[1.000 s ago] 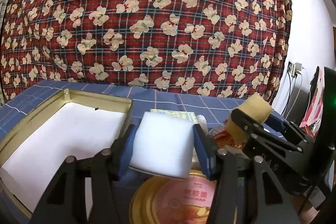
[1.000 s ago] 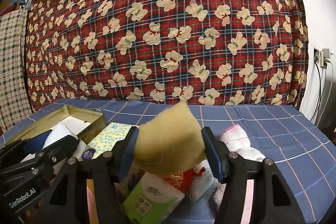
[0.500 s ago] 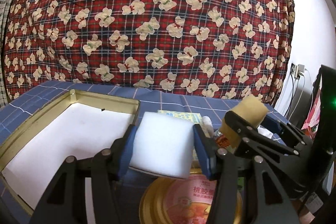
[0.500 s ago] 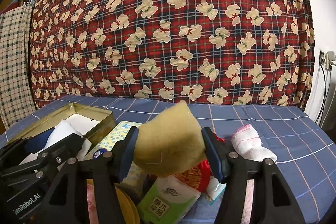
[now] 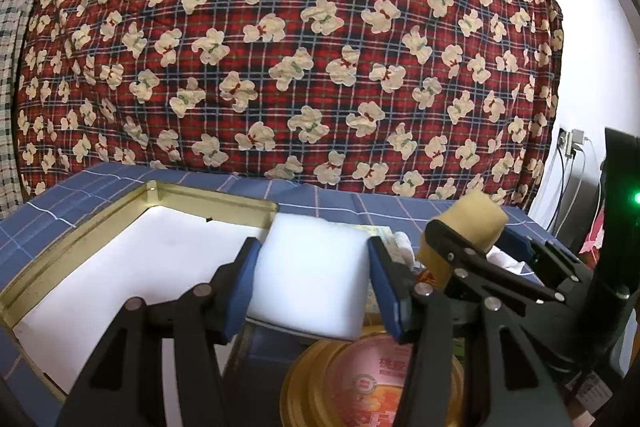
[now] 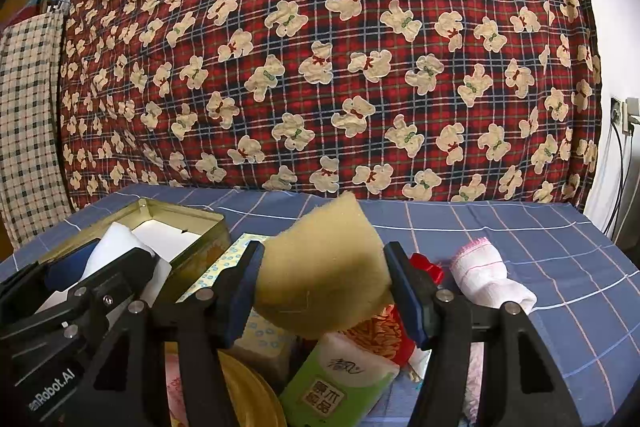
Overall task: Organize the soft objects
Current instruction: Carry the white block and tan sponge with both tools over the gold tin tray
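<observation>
blue checked table | left hand-held gripper clamps white sponge beside tin rim | right hand-held gripper clamps yellow sponge

Two sponges are counted: one white sponge and one yellow sponge. One gold tin is seen at nine o'clock, one rolled towel at three o'clock, and one green tissue pack.
</observation>
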Demonstrator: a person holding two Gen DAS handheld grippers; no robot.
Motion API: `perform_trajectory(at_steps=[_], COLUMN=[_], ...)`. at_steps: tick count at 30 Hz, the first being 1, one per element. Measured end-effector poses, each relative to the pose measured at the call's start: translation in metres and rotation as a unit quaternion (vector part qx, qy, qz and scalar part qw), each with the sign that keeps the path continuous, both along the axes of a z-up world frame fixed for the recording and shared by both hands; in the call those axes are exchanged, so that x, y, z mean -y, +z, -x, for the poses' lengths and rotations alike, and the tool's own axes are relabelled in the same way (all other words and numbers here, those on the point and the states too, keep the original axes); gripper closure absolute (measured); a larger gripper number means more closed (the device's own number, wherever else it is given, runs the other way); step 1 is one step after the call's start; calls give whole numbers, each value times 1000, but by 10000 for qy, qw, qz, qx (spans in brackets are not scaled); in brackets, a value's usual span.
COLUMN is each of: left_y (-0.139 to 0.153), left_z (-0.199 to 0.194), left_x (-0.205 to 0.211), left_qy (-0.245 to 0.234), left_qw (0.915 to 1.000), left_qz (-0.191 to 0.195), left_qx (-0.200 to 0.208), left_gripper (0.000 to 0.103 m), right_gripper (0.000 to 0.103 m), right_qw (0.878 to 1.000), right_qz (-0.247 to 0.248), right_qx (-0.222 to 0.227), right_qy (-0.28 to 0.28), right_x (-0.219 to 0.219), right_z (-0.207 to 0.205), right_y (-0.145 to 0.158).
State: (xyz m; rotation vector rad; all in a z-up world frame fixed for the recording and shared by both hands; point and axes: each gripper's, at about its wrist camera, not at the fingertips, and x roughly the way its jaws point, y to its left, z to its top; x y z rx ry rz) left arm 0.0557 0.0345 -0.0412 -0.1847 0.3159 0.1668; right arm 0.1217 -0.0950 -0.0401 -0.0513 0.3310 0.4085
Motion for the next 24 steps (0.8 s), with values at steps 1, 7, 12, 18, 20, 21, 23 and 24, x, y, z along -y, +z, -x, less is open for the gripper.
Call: perform_trajectory(at_steps=[1, 7, 12, 18, 20, 21, 23, 24], left_y=[0, 2, 3, 2, 2, 2, 2, 2], left_z=[1, 8, 12, 14, 14, 14, 14, 14], left_x=[-1, -3, -7, -15, -17, -17, -19, -21], left_qy=[33, 212, 346, 439, 448, 460, 437, 416], left_qw=[10000, 9996, 9991, 9988, 9988, 9988, 9989, 9991], left_qz=[4, -70, -119, -54, -41, -36, -39, -19], left_qx=[19, 150, 230, 203, 177, 173, 142, 108], left_gripper=[50, 50, 50, 50, 50, 50, 50, 50], right_gripper=[40, 39, 39, 39, 39, 39, 39, 39], right_qw=[10000, 9999, 9997, 9994, 9992, 9991, 9989, 9988], right_qz=[-8, -32, -41, -110, -104, -92, -57, -48], right_qx=[10, 75, 71, -68, -78, -73, -70, -84], right_qy=[6, 105, 228, 328, 375, 404, 471, 488], right_x=[-2, -7, -9, -10, -12, -13, -15, -16], right_z=[2, 9, 11, 10, 11, 12, 12, 12], right_y=[0, 1, 0, -1, -1, -1, -1, -2])
